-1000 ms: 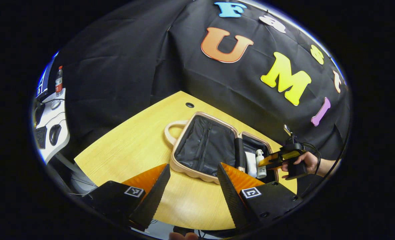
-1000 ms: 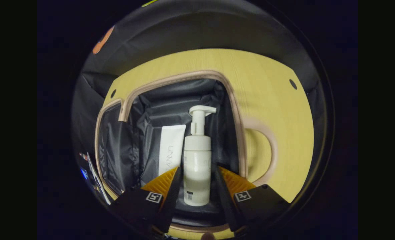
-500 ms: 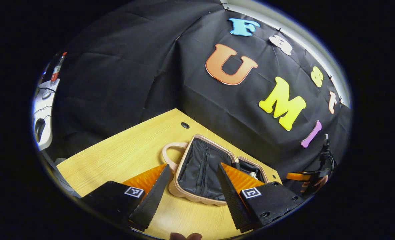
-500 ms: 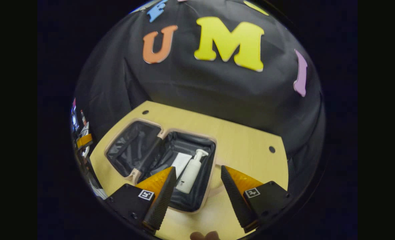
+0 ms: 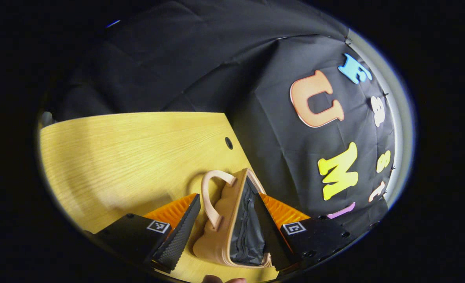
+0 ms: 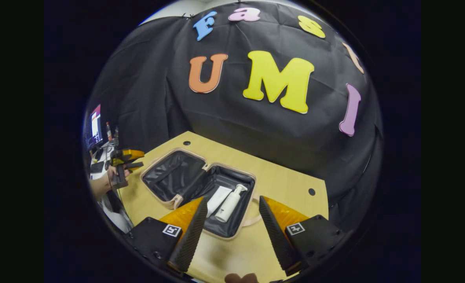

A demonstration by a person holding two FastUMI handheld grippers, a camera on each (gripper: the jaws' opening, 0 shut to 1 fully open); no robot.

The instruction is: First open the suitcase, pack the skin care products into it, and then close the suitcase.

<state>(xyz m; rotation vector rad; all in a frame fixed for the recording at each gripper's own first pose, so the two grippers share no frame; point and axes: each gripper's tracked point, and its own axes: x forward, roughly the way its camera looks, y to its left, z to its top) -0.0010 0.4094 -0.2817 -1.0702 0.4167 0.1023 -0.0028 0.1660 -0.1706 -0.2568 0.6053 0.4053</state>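
The suitcase (image 6: 199,192) lies open and flat on the table (image 6: 287,188), lid to one side of the hinge, base to the other. In the base a pump bottle (image 6: 231,203) and a tube (image 6: 218,200) lie side by side, touching or nearly so. Packing looks done; closing is what remains.

The right gripper (image 6: 232,228) hangs above the table's near edge beside the base, jaws wide apart and empty. The left gripper (image 5: 226,220), seen in its own view, is wide open too, with the lid's edge and handle (image 5: 211,200) between its fingers; whether either finger touches the lid I cannot tell. In the right gripper view it sits in a hand (image 6: 112,177) just off the lid's outer side.

Risks: the lid slipping off one finger mid-swing and dropping back, or the suitcase skidding across the table if pushed sideways. The bottle's pump head could catch the rim and stop the lid seating.
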